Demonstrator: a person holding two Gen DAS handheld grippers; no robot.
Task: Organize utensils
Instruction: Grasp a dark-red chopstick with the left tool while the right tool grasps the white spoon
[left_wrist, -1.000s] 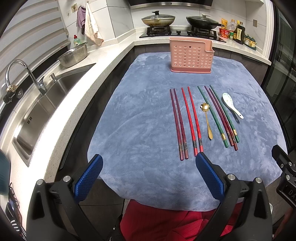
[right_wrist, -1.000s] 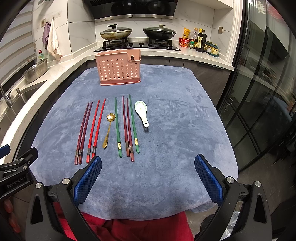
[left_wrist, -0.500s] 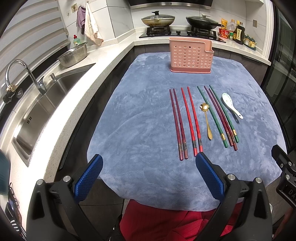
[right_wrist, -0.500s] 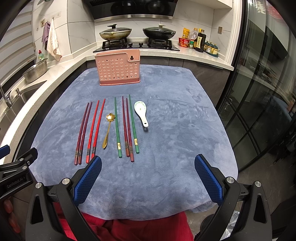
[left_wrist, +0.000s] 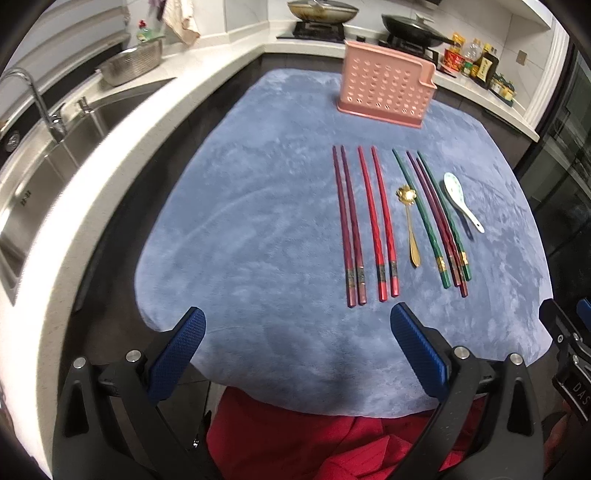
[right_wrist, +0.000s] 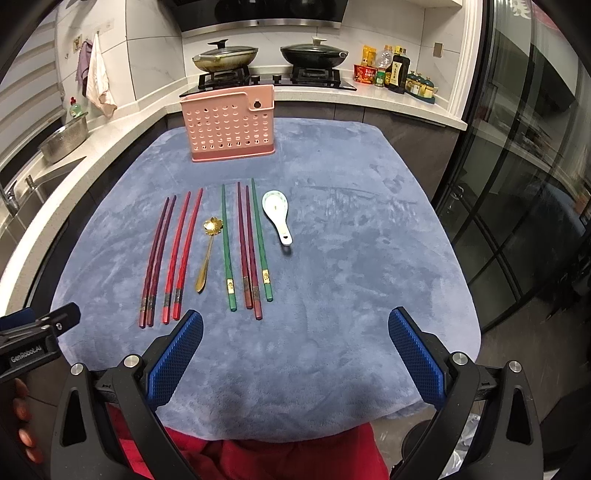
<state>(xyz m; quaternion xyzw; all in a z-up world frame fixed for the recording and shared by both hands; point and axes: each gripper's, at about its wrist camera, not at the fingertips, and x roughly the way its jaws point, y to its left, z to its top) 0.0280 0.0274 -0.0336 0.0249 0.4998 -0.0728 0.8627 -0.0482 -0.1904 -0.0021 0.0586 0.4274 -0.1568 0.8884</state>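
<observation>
Task not started, as far as I can judge. Table (right_wrist: 369, 221) under the blue cloth carries everything. Pink holder (right_wrist: 231, 125) stands upright at the far end, nothing visibly poking out of it (interior hidden). All utensils lie loose mid-table, well apart from the holder: dark red chopsticks (right_wrist: 157, 254) leftmost, bright red chopsticks (right_wrist: 183, 251), gold spoon (right_wrist: 208, 247), green and maroon chopsticks (right_wrist: 245, 243) bunched together, white ceramic spoon (right_wrist: 279, 216) rightmost. Left hand-held gripper (left_wrist: 295, 343) and right hand-held gripper (right_wrist: 295, 347) hover at the near edge, both spread wide, gripping nothing. Everything left to move.
</observation>
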